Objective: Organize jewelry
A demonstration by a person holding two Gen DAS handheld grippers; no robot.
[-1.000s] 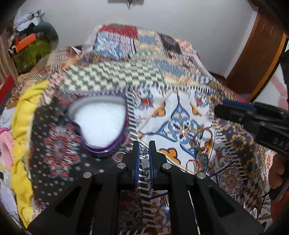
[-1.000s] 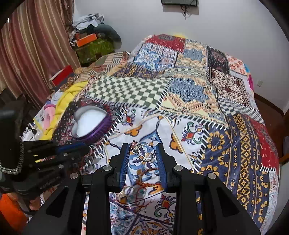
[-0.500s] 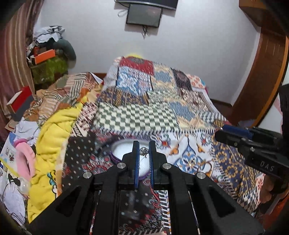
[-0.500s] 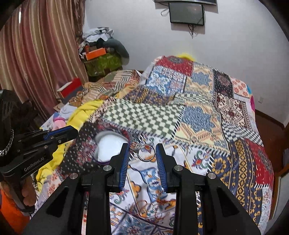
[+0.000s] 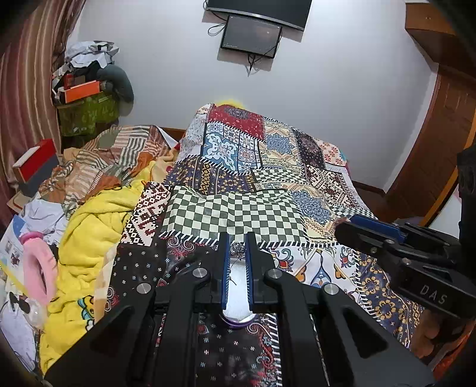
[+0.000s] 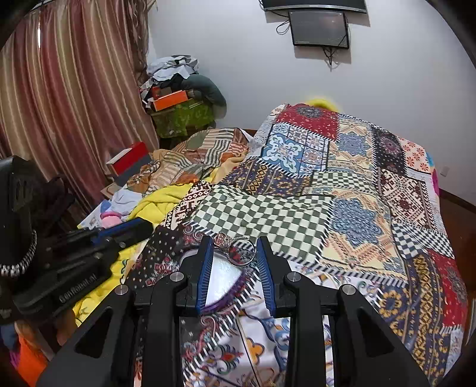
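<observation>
- Far left, a striped curtain (image 6: 59, 98) hangs beside a heap of clothes and boxes (image 6: 178, 98) in the corner.
- A yellow blanket (image 5: 89, 226) lies bunched on the bed's left side, next to a pink ring-shaped thing (image 5: 38, 268).
- A patchwork quilt (image 6: 357, 190) covers the bed.
- The left claw (image 5: 237, 247) is nearly together, pinching a small silver piece (image 5: 237, 247) between its blue pads (image 5: 226, 268); a thin strand hangs down from it. What kind of jewelry it is, I cannot tell.
- Right under that claw sits a purple-rimmed box (image 5: 236, 309) with a white inside, resting on the quilt.
- The right claw (image 6: 235, 247) is clamped on a ring (image 6: 241, 253), a silver band with a stone setting at its upper left, held across the gap between the fingers.
- In the right wrist view the box (image 6: 221, 282) lies below and slightly left of the ring.
- The two claws hang near each other above the box; each shows at the edge of the other's view.
- A dark screen (image 6: 319, 28) is mounted on the white wall behind the bed.
</observation>
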